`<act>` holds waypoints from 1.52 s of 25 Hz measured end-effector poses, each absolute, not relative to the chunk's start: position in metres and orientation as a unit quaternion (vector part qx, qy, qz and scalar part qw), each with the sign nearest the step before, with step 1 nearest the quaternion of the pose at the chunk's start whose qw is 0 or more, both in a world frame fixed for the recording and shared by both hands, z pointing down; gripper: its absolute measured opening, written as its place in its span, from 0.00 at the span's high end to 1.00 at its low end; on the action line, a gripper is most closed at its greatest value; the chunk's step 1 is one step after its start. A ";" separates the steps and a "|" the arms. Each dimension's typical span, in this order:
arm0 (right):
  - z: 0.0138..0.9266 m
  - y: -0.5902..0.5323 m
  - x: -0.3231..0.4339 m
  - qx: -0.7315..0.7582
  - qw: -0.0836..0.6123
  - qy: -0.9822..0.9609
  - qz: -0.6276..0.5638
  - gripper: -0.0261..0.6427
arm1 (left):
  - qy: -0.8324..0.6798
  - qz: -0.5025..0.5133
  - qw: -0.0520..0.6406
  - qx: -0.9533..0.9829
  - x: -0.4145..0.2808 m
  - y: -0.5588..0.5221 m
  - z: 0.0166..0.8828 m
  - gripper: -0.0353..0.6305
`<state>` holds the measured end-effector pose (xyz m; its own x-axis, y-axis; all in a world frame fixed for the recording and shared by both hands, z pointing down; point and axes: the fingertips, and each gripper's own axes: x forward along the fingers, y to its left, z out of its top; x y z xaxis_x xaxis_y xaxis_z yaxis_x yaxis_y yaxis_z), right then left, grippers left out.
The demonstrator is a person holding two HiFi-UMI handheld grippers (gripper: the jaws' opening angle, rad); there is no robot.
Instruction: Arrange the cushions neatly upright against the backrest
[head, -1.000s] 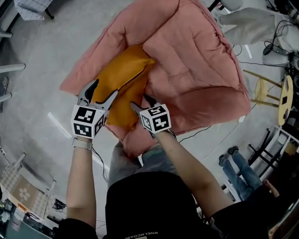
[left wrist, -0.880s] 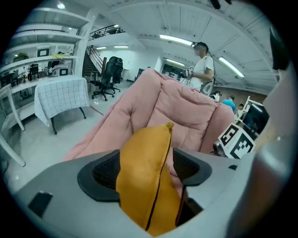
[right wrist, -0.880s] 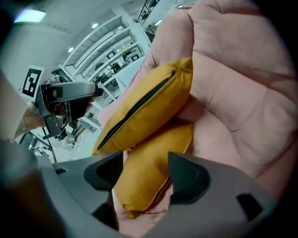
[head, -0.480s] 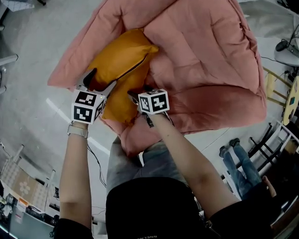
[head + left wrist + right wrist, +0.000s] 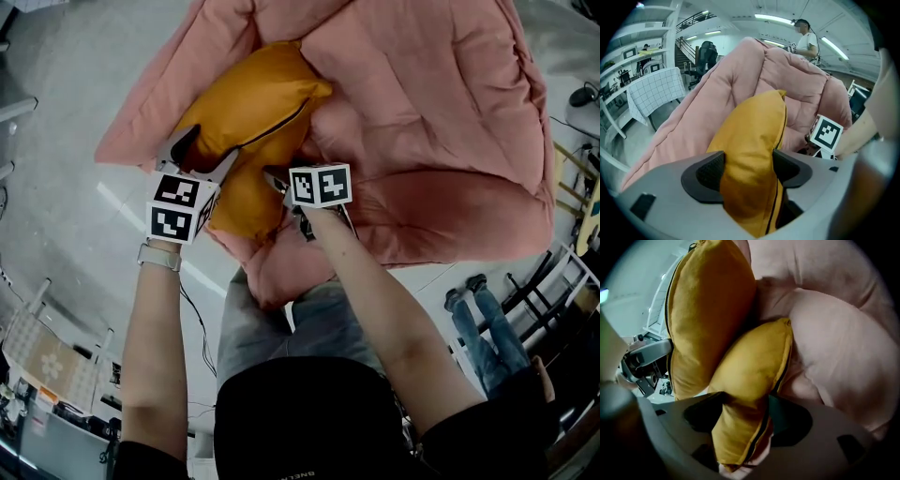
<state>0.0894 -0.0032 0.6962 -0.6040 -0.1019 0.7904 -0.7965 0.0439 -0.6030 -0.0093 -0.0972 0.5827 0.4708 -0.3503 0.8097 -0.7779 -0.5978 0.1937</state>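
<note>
The jaws of our left gripper point(image 5: 202, 154) have just been closing and now squeeze the top cushion point(image 5: 253, 103). Our right gripper point(image 5: 281, 183) does the same to the lower cushion point(image 5: 246, 202). Both cushions rest on the pink sofa point(image 5: 422, 112). Next, we think, we stand them up against its back.

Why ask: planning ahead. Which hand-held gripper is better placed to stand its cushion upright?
Probably the left hand-held gripper: jaws just closed further, gripping the upper mustard-yellow fabric cushion, standing on edge nearest the pink quilted backrest.

Grey concrete floor point(image 5: 66, 84), white shelving point(image 5: 618, 70), checked cloth point(image 5: 654, 91), ceiling strip lights point(image 5: 771, 18), wooden stool point(image 5: 591, 211).
</note>
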 end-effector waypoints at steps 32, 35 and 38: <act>0.610 0.019 0.016 0.342 0.264 -0.720 0.543 0.94 | -0.453 0.310 0.372 0.749 -0.097 0.003 0.555 0.89; 0.611 0.010 0.013 0.343 0.262 -0.724 0.539 0.94 | -0.445 0.328 0.349 0.757 -0.094 -0.002 0.557 0.84; 0.609 0.007 0.012 0.341 0.255 -0.726 0.540 0.94 | -0.433 0.340 0.333 0.765 -0.087 -0.006 0.555 0.61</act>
<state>0.0117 0.0069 0.6088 -0.6368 -0.2195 0.7392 -0.7711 0.1843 -0.6095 -0.0871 -0.0057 0.5549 0.3932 -0.4366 0.8092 -0.8898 -0.4026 0.2151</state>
